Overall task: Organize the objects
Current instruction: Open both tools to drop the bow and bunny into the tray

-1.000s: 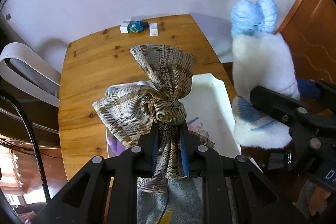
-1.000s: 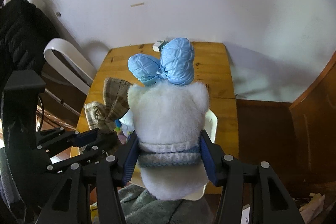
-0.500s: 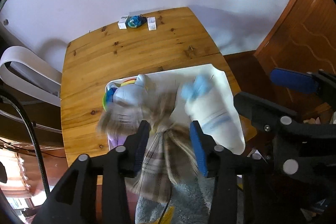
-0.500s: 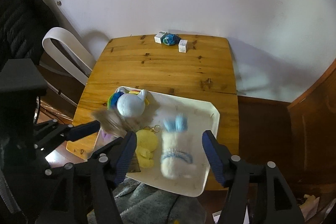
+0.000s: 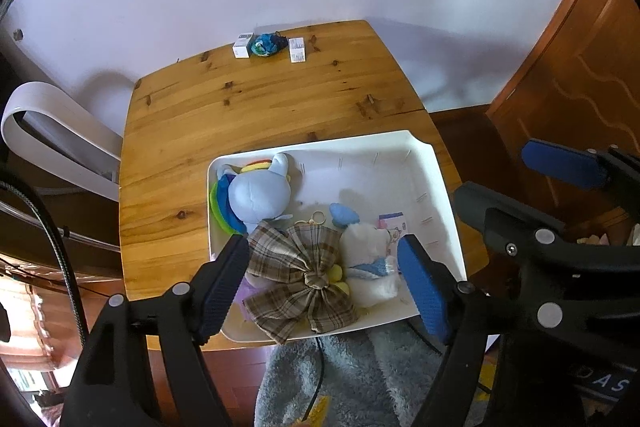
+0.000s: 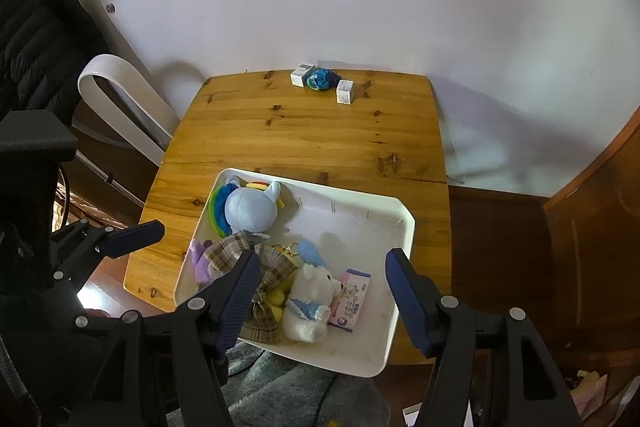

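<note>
A white tray (image 5: 424, 179) (image 6: 360, 215) sits at the near edge of a wooden table (image 5: 256, 107) (image 6: 304, 135). In it lie a plaid bow (image 5: 300, 275) (image 6: 272, 275), a white plush with a blue bow (image 5: 370, 267) (image 6: 310, 297), a blue plush with a rainbow mane (image 5: 256, 193) (image 6: 248, 207), a yellow toy, a purple toy and a pink packet (image 6: 352, 301). My left gripper (image 5: 320, 283) is open and empty above the tray's near side. My right gripper (image 6: 320, 295) is open and empty above the tray too.
Two small white boxes (image 5: 297, 49) (image 6: 345, 91) and a blue-green ball (image 5: 264, 45) (image 6: 320, 79) stand at the table's far edge by the wall. A white chair back (image 5: 52, 131) (image 6: 120, 103) is at the left. A grey fluffy cloth (image 5: 340, 379) lies below the tray.
Both grippers have opened. The plaid bow left my left gripper and the white plush left my right gripper; both dropped into the tray and now lie still.
</note>
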